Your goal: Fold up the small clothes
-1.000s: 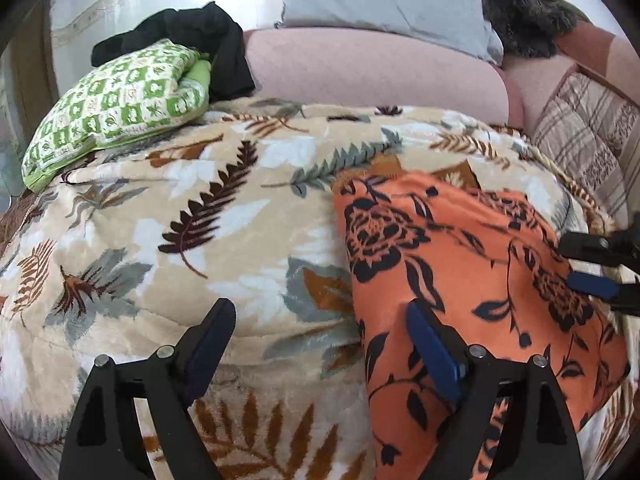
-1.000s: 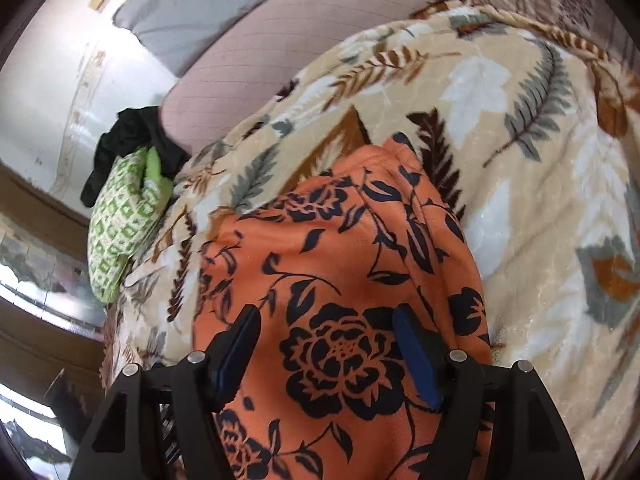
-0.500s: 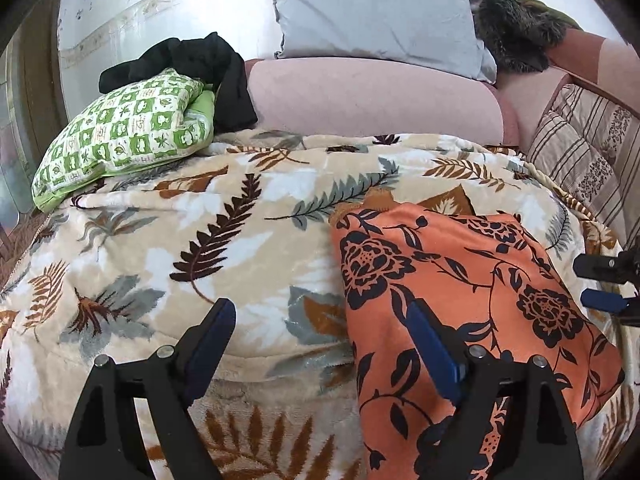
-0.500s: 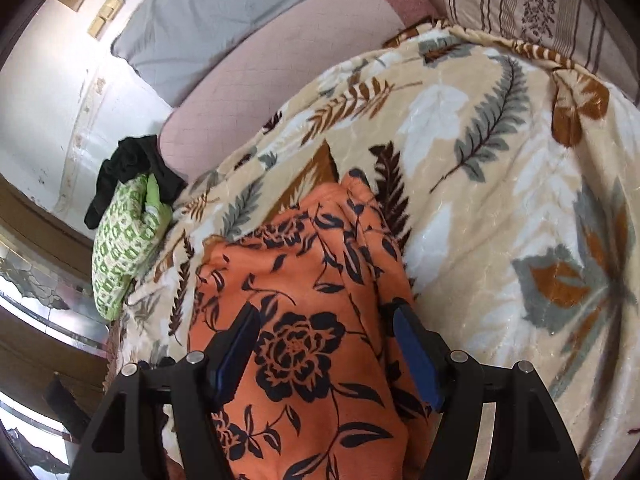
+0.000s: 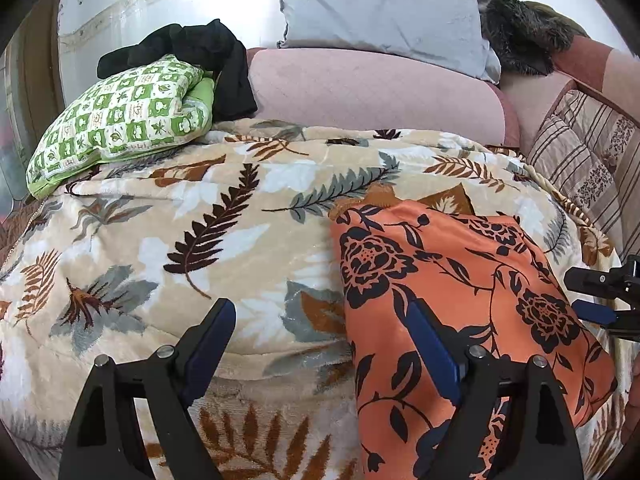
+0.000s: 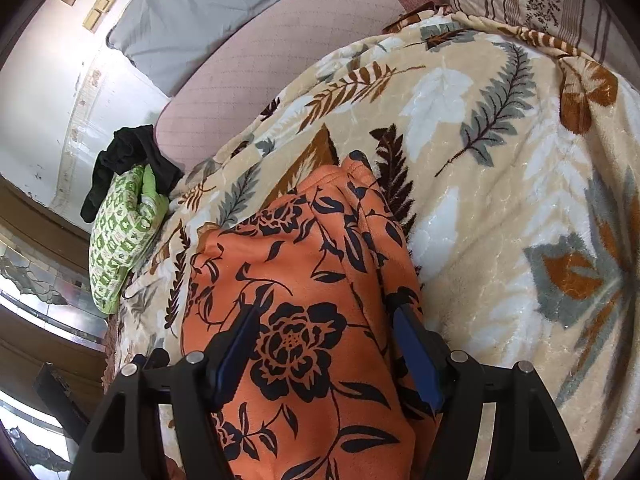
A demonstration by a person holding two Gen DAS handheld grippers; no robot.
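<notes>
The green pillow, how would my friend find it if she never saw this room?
Start at the big leaf-print blanket covering the bed. Look to its far left corner, beside the pink bolster: the green pillow lies there. It alone has green-and-white checks, with black clothing draped on top.

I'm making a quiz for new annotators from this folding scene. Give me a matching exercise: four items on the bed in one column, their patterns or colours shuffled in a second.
Items
1. garment
2. blanket
3. small pillow
4. crumpled cloth

Looks
A. plain black
B. green and white checks
C. orange with dark flowers
D. beige with leaf print

Pairs: 1-C, 2-D, 3-B, 4-A
</notes>
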